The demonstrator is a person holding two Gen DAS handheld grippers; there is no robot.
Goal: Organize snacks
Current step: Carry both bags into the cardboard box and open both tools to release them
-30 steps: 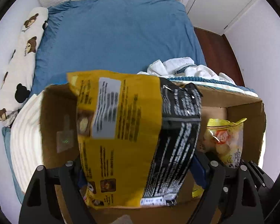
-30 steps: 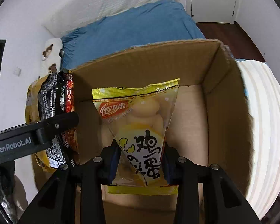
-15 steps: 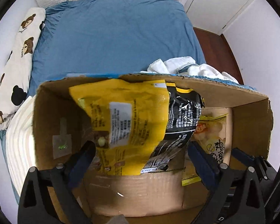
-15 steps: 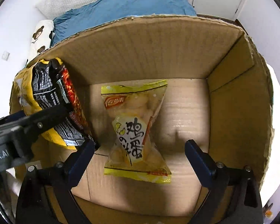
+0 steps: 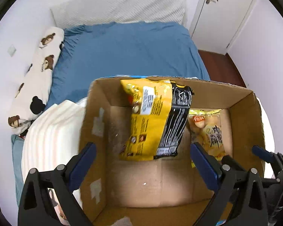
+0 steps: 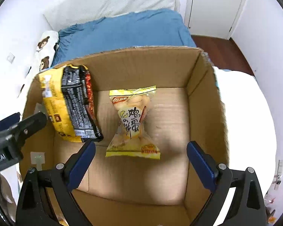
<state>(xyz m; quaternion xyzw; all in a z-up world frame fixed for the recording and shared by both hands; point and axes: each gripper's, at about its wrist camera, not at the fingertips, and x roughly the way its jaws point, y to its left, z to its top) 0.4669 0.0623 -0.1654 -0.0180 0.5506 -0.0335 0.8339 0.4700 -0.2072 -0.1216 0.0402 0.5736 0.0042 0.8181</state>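
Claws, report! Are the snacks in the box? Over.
Left claw open, right claw open. Yellow-black packet and egg snack bag inside cardboard box. Nothing blocking.

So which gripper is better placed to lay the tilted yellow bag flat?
Probably left. The left gripper is open right in front of the yellow bag leaning in the box. The right gripper faces the egg snack instead.

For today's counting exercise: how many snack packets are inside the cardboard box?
3: a yellow packet and a black packet together at the left of the cardboard box, and a clear yellow-edged packet flat mid-floor. More may hide behind those.
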